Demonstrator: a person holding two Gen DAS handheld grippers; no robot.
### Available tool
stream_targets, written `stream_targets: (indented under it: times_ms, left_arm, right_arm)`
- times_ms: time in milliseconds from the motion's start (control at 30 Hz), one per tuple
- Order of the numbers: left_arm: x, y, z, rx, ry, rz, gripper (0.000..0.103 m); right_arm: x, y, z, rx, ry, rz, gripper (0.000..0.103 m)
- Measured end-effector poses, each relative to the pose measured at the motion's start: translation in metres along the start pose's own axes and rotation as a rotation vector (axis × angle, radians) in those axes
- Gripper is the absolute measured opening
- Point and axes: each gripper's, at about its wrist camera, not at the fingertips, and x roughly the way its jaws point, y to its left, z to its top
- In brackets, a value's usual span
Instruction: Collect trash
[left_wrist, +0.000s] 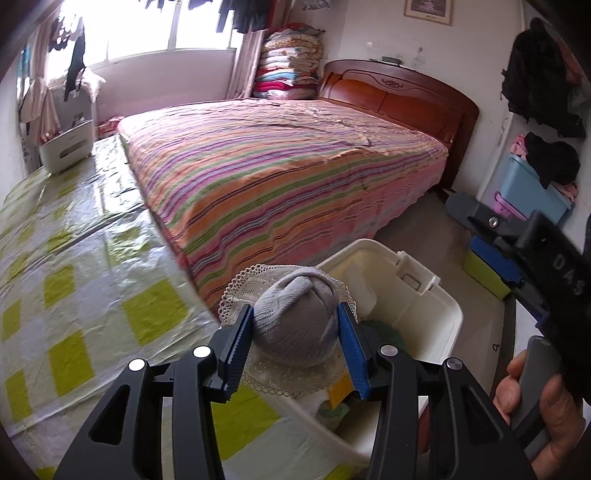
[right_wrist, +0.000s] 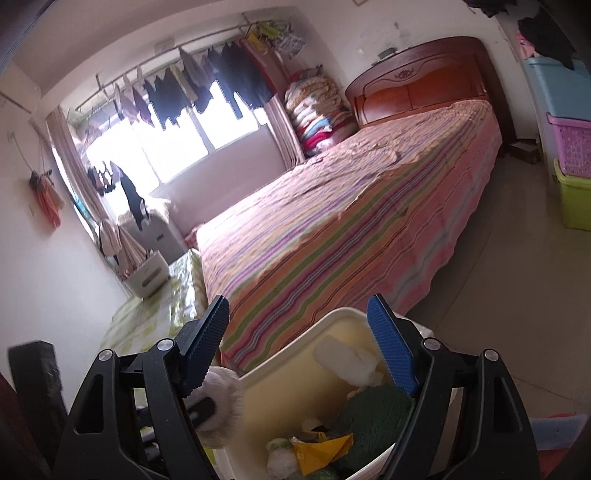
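My left gripper (left_wrist: 295, 328) is shut on a grey balled-up sock with a lace frill (left_wrist: 295, 317), held above the near rim of a cream plastic bin (left_wrist: 436, 314). The bin (right_wrist: 291, 354) holds a green cloth (right_wrist: 376, 413), yellow paper (right_wrist: 321, 450) and white scraps (right_wrist: 351, 362). My right gripper (right_wrist: 299, 332) is open and empty above the bin. The frilly sock bundle (right_wrist: 221, 398) shows blurred at the bin's left rim in the right wrist view.
A table with a green-checked plastic cover (left_wrist: 74, 258) is on the left, with a white box (left_wrist: 66, 151) at its far end. A striped bed (left_wrist: 280, 166) lies ahead. Coloured storage bins (right_wrist: 572, 147) stand by the right wall.
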Motion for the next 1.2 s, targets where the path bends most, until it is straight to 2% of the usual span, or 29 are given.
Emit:
stream_targets:
  times_ms: [300,333,367,433,567,800,1200]
  left_arm:
    - [0.027,-0.024,-0.002,0.051,0.029,-0.006,0.048]
    - [0.027,-0.025,-0.002,0.05,0.024,-0.006,0.052]
    - [0.027,-0.025,-0.002,0.048,0.013,0.004,0.061]
    - [0.024,-0.025,-0.002,0.05,-0.008,0.019,0.069]
    - [0.019,-0.025,-0.001,0.057,-0.036,0.055,0.077]
    - [0.013,-0.019,0.001,0.054,-0.046,0.065,0.077]
    - [-0.011,0.041,0.005,-0.113,-0.067,0.123,0.077]
  right_arm:
    - [0.001,-0.008,-0.011,0.042,-0.019,0.014,0.076]
    - [0.001,-0.008,-0.011,0.042,-0.022,0.013,0.076]
    - [0.0,-0.008,-0.011,0.042,-0.024,0.011,0.076]
    - [0.002,-0.012,-0.013,0.051,-0.02,0.014,0.076]
    - [0.004,-0.013,-0.015,0.059,-0.014,0.018,0.076]
    - [0.007,-0.01,-0.014,0.055,-0.007,0.023,0.076]
    - [0.029,0.007,-0.02,0.011,0.055,0.057,0.077]
